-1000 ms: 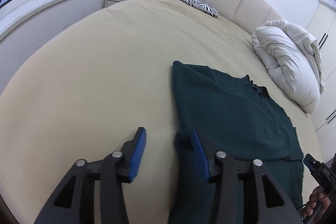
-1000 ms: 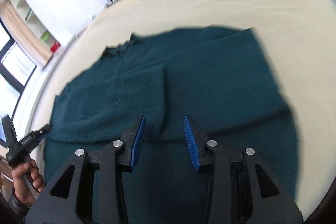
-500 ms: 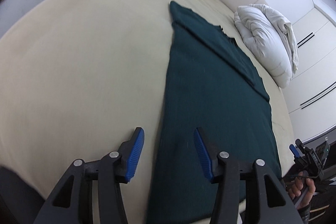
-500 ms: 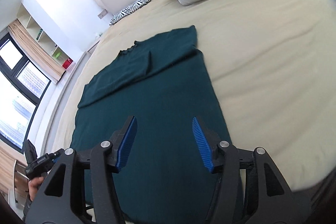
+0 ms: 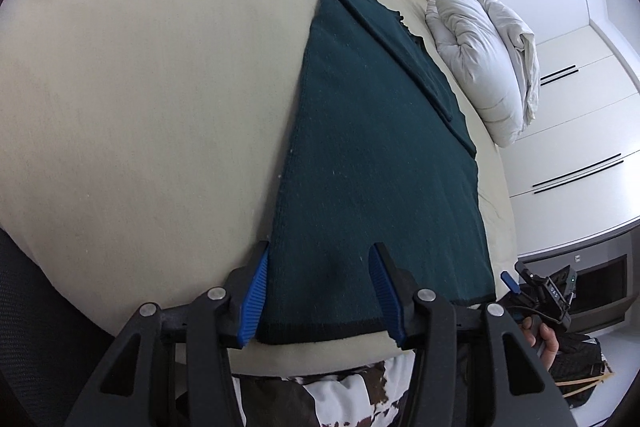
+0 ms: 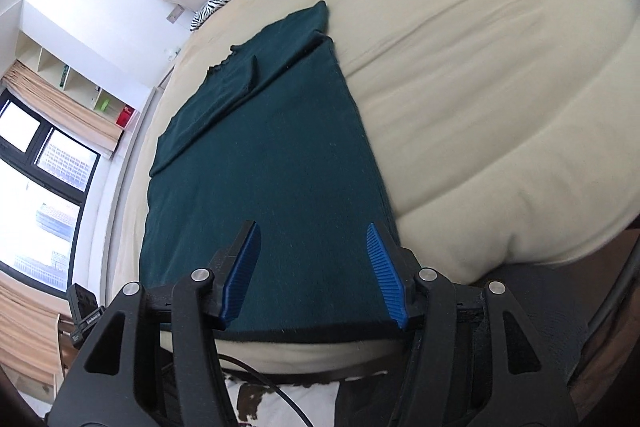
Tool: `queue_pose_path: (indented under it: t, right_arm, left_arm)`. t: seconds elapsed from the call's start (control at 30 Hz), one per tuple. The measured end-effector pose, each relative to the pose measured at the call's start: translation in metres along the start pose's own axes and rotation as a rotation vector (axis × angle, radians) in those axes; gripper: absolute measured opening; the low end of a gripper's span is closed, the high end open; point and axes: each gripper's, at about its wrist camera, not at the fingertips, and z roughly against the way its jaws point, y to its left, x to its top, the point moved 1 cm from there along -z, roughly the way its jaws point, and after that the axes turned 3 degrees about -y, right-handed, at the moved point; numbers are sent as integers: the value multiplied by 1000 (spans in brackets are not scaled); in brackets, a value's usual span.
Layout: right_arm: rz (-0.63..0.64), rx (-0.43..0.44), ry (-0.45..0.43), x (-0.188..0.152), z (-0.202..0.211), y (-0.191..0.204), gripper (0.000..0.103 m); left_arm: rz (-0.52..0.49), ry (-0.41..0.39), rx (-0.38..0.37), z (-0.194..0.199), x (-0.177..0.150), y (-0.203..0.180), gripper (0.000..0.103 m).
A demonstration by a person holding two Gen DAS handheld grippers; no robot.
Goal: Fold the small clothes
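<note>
The green sweater [image 5: 380,155] lies flat on the bed [image 5: 140,87], sleeves tucked in at the far end. The left claw [image 5: 318,291] and right claw [image 6: 312,275] are both spread wide, holding nothing, right above the near hem. Next, I think, each should pinch a hem corner and fold it away.

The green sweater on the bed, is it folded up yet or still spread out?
Partly folded. The green sweater lies flat, its sleeves tucked across the top; the long body is not yet folded.
</note>
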Motion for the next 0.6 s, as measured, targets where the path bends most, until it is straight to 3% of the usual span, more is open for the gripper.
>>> queue_pose_path:
  t: [0.1, 0.33, 0.6]
  right_arm:
    - [-27, 14, 18, 0, 4, -8, 54]
    - [-74, 6, 137, 4, -2, -19, 54]
    - [-96, -31, 294, -1, -21, -24, 54]
  left_arm:
    - [11, 6, -2, 0, 0, 1, 43]
    - [20, 9, 31, 1, -2, 8, 9]
    - [0, 1, 47, 2, -5, 4, 7]
